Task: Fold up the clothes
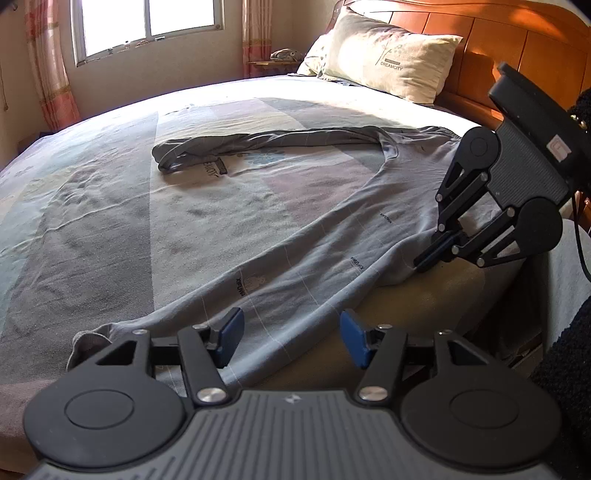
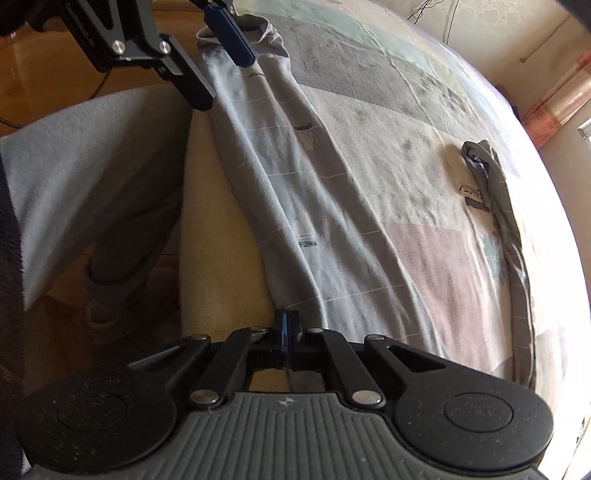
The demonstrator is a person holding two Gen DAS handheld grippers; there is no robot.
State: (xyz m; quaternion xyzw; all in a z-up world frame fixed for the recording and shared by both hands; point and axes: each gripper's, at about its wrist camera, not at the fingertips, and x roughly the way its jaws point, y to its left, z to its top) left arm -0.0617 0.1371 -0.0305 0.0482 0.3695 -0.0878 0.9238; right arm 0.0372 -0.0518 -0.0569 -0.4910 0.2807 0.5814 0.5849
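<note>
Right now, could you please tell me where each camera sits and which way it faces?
Left wrist: behind the open left gripper, looking across the bed toward the pillow; right gripper at right.
Right wrist: behind the shut right gripper, looking along the bed edge; person's leg at left.
Shared: the grey garment.

Setting: bedroom in a home. Evidence: a wide bed (image 1: 110,206) under a patchwork-print sheet; wooden headboard (image 1: 498,40) in orange-brown panels; a cream pillow (image 1: 388,55) (printed "DREAMCITY") propped against it; a sliding window (image 1: 147,26) letting in daylight; pink patterned curtains (image 1: 48,62) on both sides; a small wooden shelf (image 1: 273,64) by the wall; glossy wood flooring (image 2: 55,85) beside the bed.
</note>
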